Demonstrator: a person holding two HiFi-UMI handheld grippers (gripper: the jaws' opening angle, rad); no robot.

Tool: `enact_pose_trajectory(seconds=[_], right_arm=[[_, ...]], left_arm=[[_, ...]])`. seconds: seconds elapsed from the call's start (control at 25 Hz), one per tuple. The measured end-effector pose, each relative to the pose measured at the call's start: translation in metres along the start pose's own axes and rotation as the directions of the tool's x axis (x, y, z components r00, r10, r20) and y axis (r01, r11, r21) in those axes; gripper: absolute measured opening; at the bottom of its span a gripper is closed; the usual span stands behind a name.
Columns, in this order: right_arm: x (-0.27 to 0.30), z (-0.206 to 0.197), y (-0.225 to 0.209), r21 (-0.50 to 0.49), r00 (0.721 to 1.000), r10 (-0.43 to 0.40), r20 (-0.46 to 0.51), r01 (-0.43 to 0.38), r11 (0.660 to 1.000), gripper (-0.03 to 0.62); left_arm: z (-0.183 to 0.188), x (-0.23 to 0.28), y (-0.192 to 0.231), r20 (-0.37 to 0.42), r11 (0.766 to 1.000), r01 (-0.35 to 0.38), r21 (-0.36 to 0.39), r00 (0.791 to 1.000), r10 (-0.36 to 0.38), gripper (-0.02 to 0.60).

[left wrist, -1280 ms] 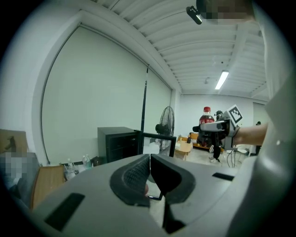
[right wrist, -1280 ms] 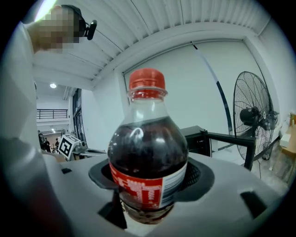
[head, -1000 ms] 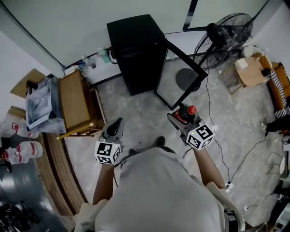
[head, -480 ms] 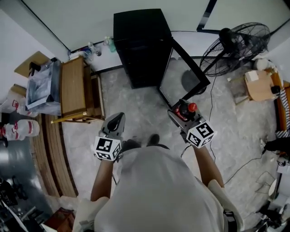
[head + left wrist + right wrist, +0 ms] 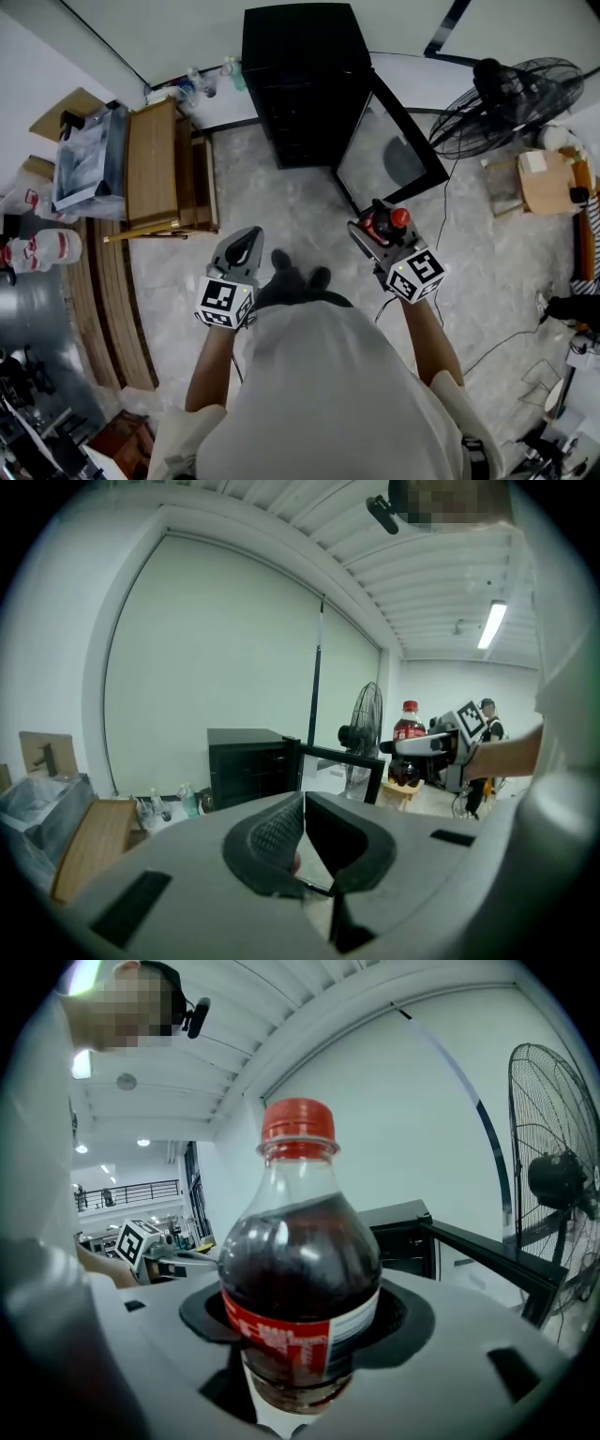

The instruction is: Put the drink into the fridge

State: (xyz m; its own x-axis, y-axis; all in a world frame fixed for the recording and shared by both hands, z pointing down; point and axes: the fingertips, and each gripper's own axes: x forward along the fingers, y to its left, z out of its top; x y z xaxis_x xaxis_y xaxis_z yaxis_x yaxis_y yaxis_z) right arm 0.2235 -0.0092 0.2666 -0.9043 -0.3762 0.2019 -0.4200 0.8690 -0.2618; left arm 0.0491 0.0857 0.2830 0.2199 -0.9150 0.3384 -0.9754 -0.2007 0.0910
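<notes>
Drink: cola bottle (image 5: 300, 1279), red cap, dark liquid up to its shoulder, stood upright in the right claw (image 5: 377, 230) at 1 o'clock of the person, still outside the fridge (image 5: 305, 80).
Right claw: clenched on the bottle's lower body, pads on both sides.
Left claw (image 5: 302, 841): closed on nothing, tips meeting, held at 11 o'clock.
Fridge: black, at 12 o'clock; glass door (image 5: 389, 155) swung open toward 1 o'clock; interior too dark to read.
Tabletop (image 5: 152, 164): wooden, at 10 o'clock; clear plastic bin (image 5: 84, 169) just beside it, contents unclear.
Change: against a second before, the open door lay nearer the right claw, the fan (image 5: 511, 94) had slid toward 2 o'clock, and the hold on the bottle was the same.
</notes>
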Motion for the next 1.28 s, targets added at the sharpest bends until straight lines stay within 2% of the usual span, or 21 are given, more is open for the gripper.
enact_pose_trajectory(seconds=[0.72,1.04,1.28], right_arm=[[0.118,0.011,-0.012,-0.003,0.996,-0.069,-0.057,0.069,0.998,0.299],[0.162,0.016,-0.009,0.027,0.995,-0.091,-0.049,0.093,0.995,0.299],[0.183,0.016,-0.015,0.034,0.994,-0.093,-0.06,0.095,0.995,0.299]], left_arm=[[0.007,0.07,0.112,-0.004,0.993,0.116,-0.02,0.993,-0.116,0.009],[0.006,0.073,0.158,0.002,0.99,0.139,-0.036,0.99,-0.139,0.009],[-0.002,0.077,0.18,-0.007,0.99,0.121,-0.074,0.993,-0.122,0.009]])
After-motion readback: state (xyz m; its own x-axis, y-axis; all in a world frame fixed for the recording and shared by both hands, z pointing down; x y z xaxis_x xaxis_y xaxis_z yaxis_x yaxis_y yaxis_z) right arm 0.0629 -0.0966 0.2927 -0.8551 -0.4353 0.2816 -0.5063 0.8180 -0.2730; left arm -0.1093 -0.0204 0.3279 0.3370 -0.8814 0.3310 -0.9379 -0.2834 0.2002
